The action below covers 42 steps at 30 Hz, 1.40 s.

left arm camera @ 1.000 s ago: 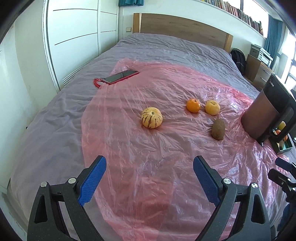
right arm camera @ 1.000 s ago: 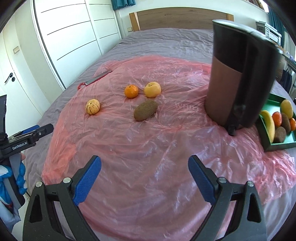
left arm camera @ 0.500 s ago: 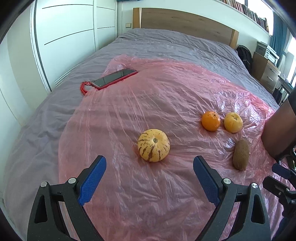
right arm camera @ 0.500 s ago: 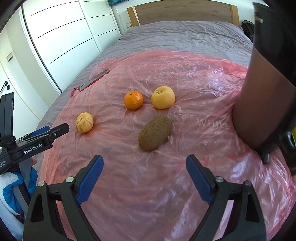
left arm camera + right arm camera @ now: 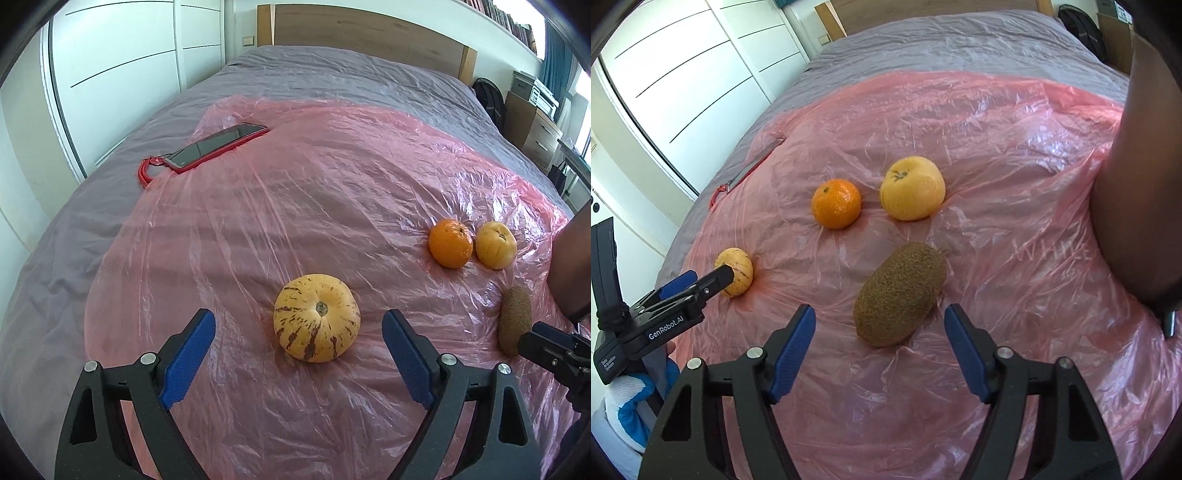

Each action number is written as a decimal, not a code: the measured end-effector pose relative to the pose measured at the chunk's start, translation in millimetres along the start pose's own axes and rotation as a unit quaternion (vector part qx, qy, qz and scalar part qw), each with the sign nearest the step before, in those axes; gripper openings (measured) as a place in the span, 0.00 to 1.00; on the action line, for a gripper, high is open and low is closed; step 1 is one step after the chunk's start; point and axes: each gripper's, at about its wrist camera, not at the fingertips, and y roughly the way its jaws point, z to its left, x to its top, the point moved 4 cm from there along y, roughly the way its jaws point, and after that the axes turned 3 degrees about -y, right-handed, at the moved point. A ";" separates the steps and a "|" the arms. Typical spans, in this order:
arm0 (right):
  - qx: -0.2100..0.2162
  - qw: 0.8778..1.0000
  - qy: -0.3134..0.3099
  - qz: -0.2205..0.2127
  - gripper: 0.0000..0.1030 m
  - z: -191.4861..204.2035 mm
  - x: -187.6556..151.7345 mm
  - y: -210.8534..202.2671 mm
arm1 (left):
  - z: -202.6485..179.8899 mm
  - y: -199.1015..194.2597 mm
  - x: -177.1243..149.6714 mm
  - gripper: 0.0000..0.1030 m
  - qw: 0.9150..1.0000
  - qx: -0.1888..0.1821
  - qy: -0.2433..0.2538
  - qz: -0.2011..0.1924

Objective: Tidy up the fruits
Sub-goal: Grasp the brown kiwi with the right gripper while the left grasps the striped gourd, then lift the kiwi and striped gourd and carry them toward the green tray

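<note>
A striped yellow melon [image 5: 317, 317] lies on the pink plastic sheet [image 5: 295, 192]. My left gripper [image 5: 298, 317] straddles it with its jaws closing, and the blue pads stand clear of the melon on both sides. A brown kiwi [image 5: 899, 293] lies between the tips of my right gripper [image 5: 880, 310], which is open, with a gap at the left pad. Beyond the kiwi sit an orange [image 5: 836, 203] and a pale yellow fruit [image 5: 911, 188] side by side. The left wrist view shows the orange [image 5: 450, 242], the yellow fruit [image 5: 495, 244] and the kiwi [image 5: 515, 321] at the right.
A phone in a red case [image 5: 218, 147] lies at the sheet's far left edge on the grey bedspread [image 5: 351, 74]. A tall dark brown container [image 5: 1137, 184] stands close to the right of the kiwi. White wardrobe doors [image 5: 129, 74] line the left side.
Both grippers came forward and down toward the fruit. The melon now sits between the left jaws and the kiwi between the right jaws. Both pairs of jaws have narrowed.
</note>
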 end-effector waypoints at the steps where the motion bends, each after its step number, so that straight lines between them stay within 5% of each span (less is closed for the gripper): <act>1: 0.002 1.000 0.001 0.000 1.00 0.2 0.3 2.4 | -1.1 0.8 0.3 0.83 1.000 -0.001 0.003 0.001; 16: -0.006 0.995 -0.095 0.006 1.00 11.4 15.1 26.3 | -13.5 14.3 1.1 0.66 0.999 -0.031 0.031 0.010; 24: -0.005 0.996 -0.085 0.021 0.73 -1.2 15.7 32.7 | -12.3 24.6 -2.1 0.55 0.999 -0.035 0.028 0.023; 29: -0.009 0.996 -0.081 0.028 0.68 -2.7 14.2 37.4 | -9.3 30.5 -5.6 0.47 0.998 -0.035 0.032 0.029; 42: 0.018 0.998 -0.054 0.027 0.62 -11.3 13.1 31.1 | -9.6 19.8 -5.4 0.47 0.998 -0.042 0.037 0.020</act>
